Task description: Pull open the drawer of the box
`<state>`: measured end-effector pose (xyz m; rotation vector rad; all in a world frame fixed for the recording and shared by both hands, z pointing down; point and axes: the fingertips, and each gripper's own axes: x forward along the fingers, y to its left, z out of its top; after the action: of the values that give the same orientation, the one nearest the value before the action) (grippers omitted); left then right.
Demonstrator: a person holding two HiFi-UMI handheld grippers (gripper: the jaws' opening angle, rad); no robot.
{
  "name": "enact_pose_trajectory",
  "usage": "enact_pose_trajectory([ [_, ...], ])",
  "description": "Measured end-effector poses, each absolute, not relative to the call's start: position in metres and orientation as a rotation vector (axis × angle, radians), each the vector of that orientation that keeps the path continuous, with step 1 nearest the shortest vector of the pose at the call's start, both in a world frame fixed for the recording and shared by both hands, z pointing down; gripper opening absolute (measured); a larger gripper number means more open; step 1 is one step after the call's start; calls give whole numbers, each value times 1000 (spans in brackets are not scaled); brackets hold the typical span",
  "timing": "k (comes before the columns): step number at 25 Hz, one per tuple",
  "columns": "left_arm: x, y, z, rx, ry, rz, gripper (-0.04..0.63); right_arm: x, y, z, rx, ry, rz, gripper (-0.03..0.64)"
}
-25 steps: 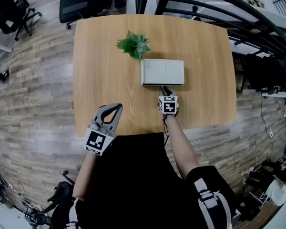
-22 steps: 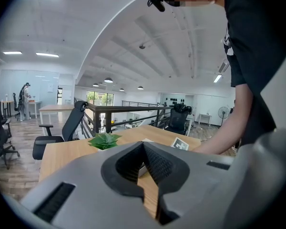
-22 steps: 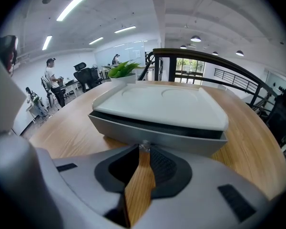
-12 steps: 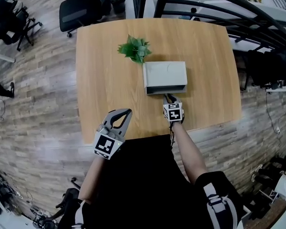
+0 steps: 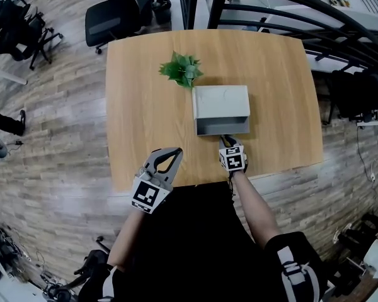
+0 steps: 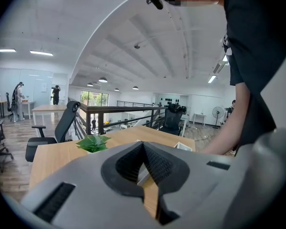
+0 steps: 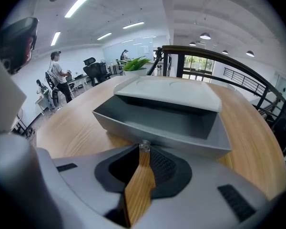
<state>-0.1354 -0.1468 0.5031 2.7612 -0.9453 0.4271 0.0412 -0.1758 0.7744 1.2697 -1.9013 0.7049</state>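
The box (image 5: 221, 99) sits on the wooden table (image 5: 145, 118) right of its middle, with its long sides parallel to the near edge. Its drawer (image 5: 222, 126) stands partly out of the front, toward the near edge, showing a grey, bare inside (image 7: 157, 120) under the pale lid (image 7: 168, 92).

The right gripper (image 5: 225, 139) reaches in over the near edge. Its jaws are pinched together on the small clear knob (image 7: 144, 146) at the middle of the drawer front. Only a narrow strip of bare wood lies between the drawer front and the near edge, and this gripper takes up most of it.

The left gripper (image 5: 176, 151) hangs over the near edge left of the drawer and well apart from it. In its own view the fingertips (image 6: 143, 144) meet with nothing between them, and they point across the table toward the far edge.

A small green plant (image 5: 181, 70) stands just beside the box's far left corner. It is clear of the drawer's path. The table's left half and far right corner are bare wood, so there is open room on both sides of the box.

Beyond the far left corner an office chair (image 5: 113, 17) stands on the floor. A dark railing (image 5: 283, 11) runs past the far right corner.
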Motion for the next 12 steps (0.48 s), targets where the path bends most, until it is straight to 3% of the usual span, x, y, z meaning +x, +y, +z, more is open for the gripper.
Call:
enact_pose_trajectory([
  [12, -104, -136, 495, 2791, -905, 451, 23, 40, -145, 776, 1200, -1932, 729, 80],
])
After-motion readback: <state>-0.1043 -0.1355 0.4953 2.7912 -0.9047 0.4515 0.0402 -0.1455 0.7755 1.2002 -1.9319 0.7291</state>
